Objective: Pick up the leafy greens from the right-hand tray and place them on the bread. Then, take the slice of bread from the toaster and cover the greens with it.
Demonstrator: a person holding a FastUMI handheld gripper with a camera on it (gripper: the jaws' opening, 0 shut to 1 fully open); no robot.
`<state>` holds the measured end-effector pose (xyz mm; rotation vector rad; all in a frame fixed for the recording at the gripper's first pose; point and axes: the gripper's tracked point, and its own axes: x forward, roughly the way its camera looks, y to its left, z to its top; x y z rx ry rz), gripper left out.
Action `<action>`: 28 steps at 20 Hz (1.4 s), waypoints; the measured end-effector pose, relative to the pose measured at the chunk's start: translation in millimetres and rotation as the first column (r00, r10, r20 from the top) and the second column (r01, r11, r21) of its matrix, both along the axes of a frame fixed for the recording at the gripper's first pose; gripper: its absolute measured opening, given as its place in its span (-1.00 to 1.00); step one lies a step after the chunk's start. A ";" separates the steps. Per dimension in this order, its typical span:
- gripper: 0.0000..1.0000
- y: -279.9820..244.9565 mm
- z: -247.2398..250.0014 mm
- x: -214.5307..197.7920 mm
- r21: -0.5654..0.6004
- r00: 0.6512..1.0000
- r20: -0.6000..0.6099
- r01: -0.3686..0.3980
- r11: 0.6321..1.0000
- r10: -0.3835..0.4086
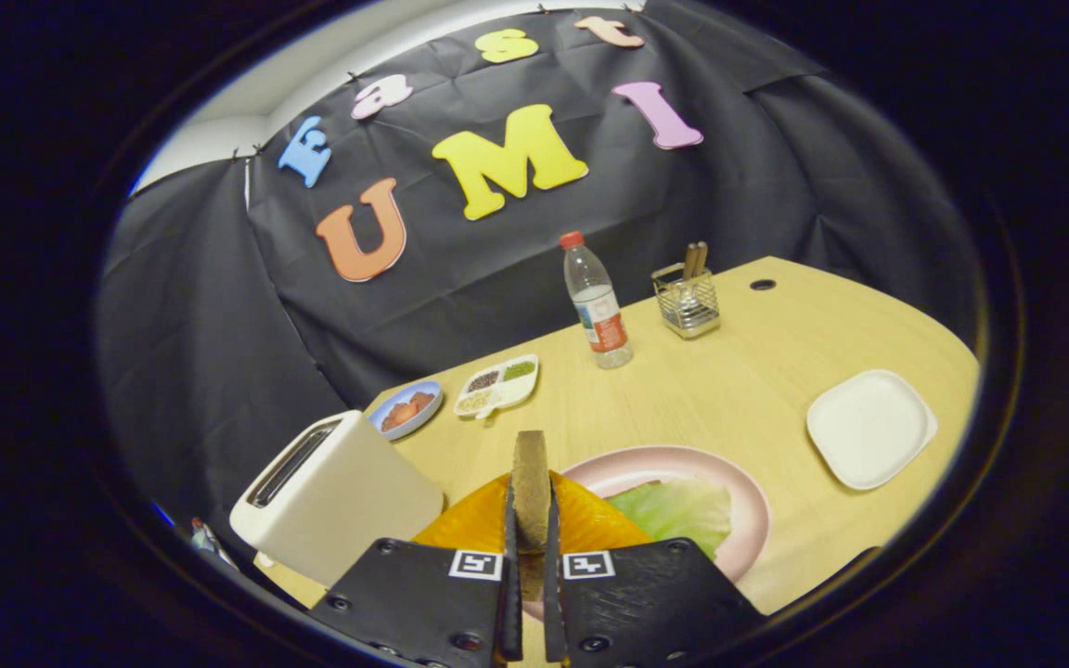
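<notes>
Plainly, a wooden table (739, 390) is seen spread beneath everything, with a cream toaster (335, 496) set beside the fingers. A pink plate (748, 520) is laid just beyond the fingers, and the leafy greens (674, 510) are seen resting on it beside something orange (590, 520). An empty white tray (871, 427) is placed well apart. The slice of bread (531, 487) is held upright on edge, clamped between both fingers of the gripper (531, 529).
</notes>
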<state>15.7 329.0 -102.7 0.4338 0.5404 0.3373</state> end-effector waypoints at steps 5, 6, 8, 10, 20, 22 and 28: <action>-0.64 -25.5 -9.9 0.1 -0.039 1.000 0.010 0.023 0.999 -0.022; -0.55 -31.9 -11.6 -0.8 -0.051 0.999 0.012 0.035 0.998 -0.035; -0.38 -38.5 -16.1 0.3 -0.056 0.999 0.011 0.037 0.998 -0.036; -0.21 -46.8 -18.8 0.5 -0.061 0.999 0.011 0.035 0.998 -0.035; 0.92 -99.0 61.2 12.4 -0.192 0.942 0.336 0.050 0.980 0.018; 0.91 -111.0 82.2 10.0 -0.213 0.909 0.417 0.071 0.975 0.024; 0.91 -150.7 134.8 -19.0 -0.202 0.829 0.560 0.153 0.967 -0.015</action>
